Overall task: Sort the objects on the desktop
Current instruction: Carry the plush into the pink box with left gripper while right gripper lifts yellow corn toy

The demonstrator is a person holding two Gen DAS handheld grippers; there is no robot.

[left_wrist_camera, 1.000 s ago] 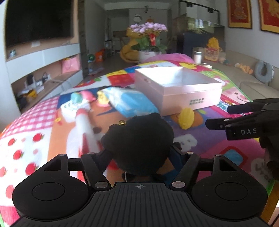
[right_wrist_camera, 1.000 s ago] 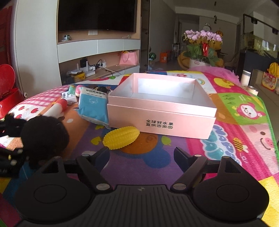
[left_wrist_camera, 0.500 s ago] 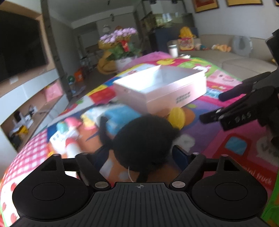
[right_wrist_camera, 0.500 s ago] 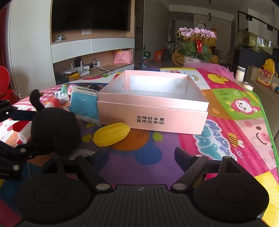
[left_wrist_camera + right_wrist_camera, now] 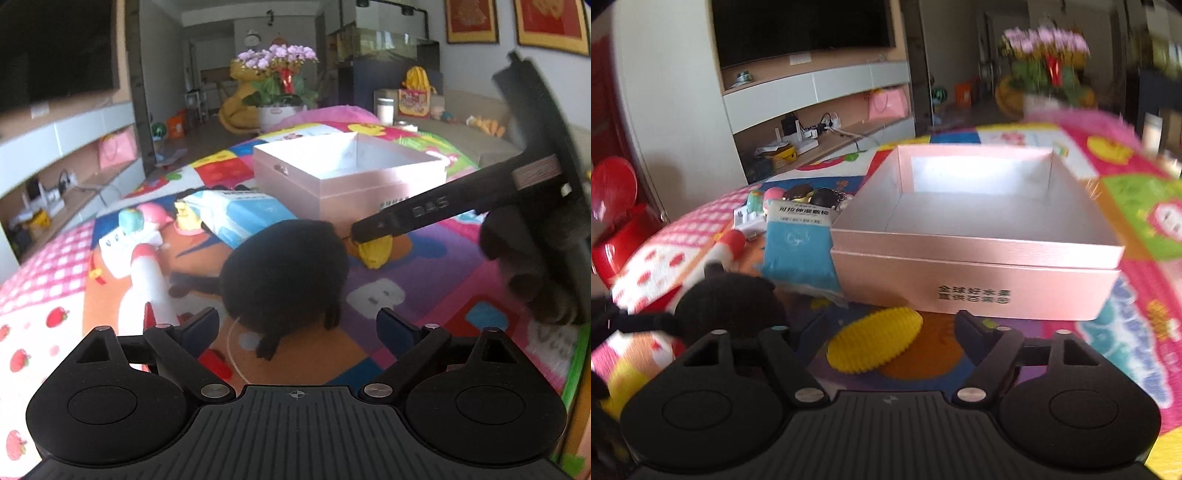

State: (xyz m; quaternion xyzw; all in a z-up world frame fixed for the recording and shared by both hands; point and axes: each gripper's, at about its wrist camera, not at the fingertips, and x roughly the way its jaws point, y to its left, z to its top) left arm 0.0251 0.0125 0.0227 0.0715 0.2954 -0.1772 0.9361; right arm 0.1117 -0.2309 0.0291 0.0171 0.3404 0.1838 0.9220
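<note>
A living room with a dark television, wall shelves and a pot of pink flowers [image 5: 277, 59] at the back; in front, a desk [image 5: 48, 258] covered by a bright cartoon-patterned cloth. A black fluffy plush toy [image 5: 284, 273] lies on the cloth, straight ahead of the left gripper [image 5: 297, 325], whose jaws are spread wide and hold nothing; the toy sits just beyond the fingertips, not between them. It looks soft, light and squashy, with thin limbs hanging off a round body, so it should compress easily and is best taken across the middle of the body rather than by a dangling limb.

Just beside it to the right lies a ribbed yellow toy [image 5: 874, 341], shaped like a corn cob, directly ahead of the right gripper [image 5: 886, 325], whose jaws are also wide apart and empty. It looks firm and light; its ridges should give a good hold across the short width.

Behind both stands an open pink box [image 5: 975, 273] with nothing visible inside it, the likely destination. A blue packet [image 5: 799, 254] leans against the box's left side. Farther left lie a red and white bottle [image 5: 147, 273] and small pastel figures [image 5: 142, 221]. The right-hand view is blurred.
</note>
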